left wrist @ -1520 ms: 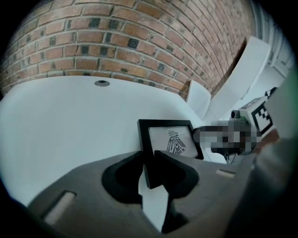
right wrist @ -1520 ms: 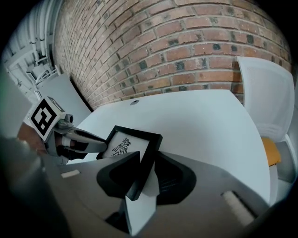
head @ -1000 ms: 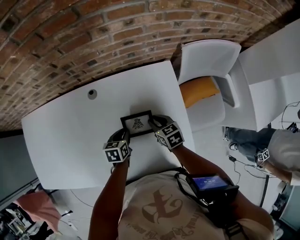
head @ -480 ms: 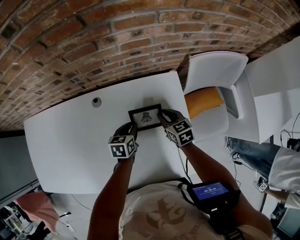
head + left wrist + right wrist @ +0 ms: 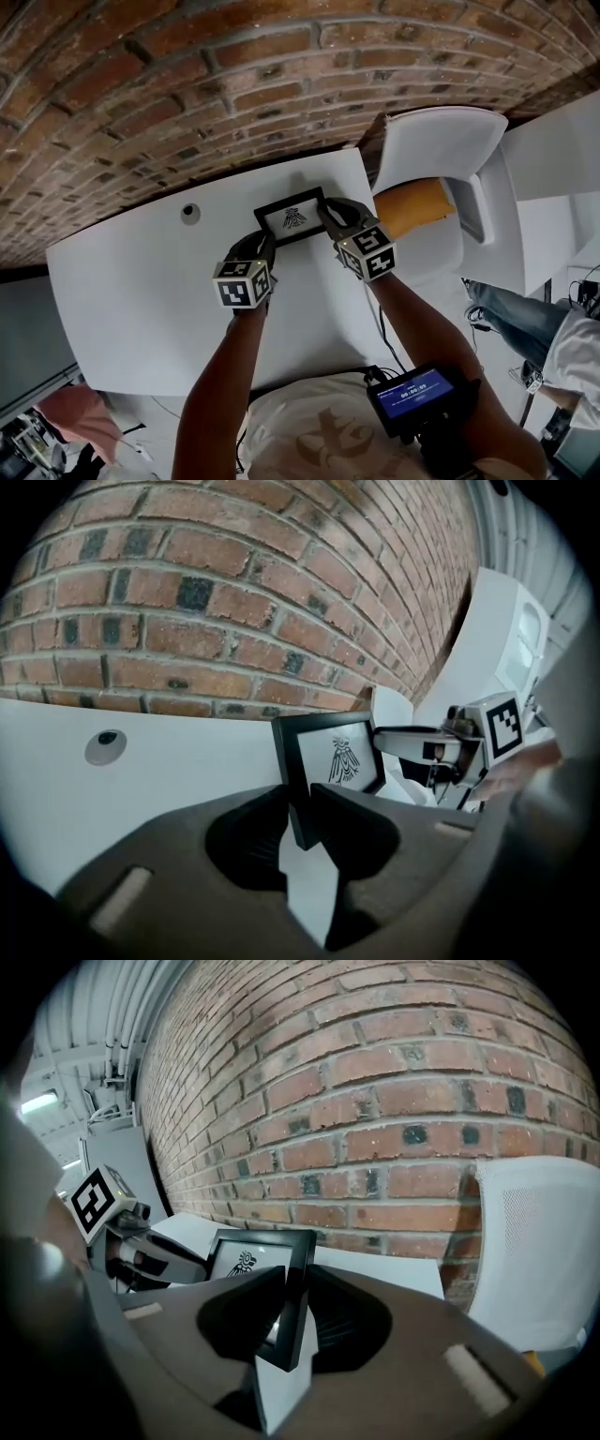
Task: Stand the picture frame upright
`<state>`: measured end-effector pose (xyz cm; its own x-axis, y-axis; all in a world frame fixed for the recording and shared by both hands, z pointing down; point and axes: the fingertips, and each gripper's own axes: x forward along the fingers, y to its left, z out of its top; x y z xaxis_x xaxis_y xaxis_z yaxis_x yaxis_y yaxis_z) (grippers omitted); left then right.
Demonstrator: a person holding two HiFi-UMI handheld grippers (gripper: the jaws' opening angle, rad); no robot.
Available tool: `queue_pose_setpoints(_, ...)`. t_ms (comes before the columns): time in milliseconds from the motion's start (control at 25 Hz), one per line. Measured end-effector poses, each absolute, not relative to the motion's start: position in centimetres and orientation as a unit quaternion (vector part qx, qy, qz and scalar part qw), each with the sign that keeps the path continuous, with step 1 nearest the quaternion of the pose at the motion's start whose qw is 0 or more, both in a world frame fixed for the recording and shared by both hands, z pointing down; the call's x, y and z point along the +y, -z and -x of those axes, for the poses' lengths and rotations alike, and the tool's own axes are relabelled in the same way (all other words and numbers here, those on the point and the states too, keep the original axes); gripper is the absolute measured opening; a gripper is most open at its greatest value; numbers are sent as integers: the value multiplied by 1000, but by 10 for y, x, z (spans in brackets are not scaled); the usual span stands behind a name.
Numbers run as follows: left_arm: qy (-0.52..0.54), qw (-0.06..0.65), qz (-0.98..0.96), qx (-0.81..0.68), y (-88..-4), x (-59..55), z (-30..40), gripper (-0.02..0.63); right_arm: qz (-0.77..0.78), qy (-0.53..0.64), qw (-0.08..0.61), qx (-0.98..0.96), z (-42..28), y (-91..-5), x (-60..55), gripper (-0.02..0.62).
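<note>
A black picture frame [image 5: 292, 217] with a bird drawing is held between my two grippers over the white table [image 5: 131, 291], near the brick wall. It stands nearly upright, its picture facing me. My left gripper [image 5: 263, 246] clamps the frame's left edge [image 5: 298, 808], its jaws closing a little tighter. My right gripper [image 5: 330, 221] has the frame's right edge [image 5: 298, 1279] between its jaws, which are closing with the pads on both faces. Each gripper shows in the other's view: the right gripper [image 5: 412, 747], the left gripper [image 5: 150, 1252].
A round cable hole [image 5: 190, 213] lies in the table left of the frame. The brick wall [image 5: 187, 84] runs just behind the table. A white chair with an orange seat [image 5: 412, 202] stands at the right. A person's legs [image 5: 511, 309] are further right.
Both grippers have carried the frame away from me toward the wall, and it now stands steeper. The right jaws have narrowed onto its edge.
</note>
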<state>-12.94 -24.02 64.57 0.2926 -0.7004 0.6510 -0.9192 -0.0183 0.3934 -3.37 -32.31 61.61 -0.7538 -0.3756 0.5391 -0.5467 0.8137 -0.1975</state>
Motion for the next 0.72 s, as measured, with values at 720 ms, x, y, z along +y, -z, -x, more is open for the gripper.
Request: queue_pose_setpoints(720,-175,328,-723,-582,-652,-337,145,74,-293,-143,186,-927,45,-622,-418,80)
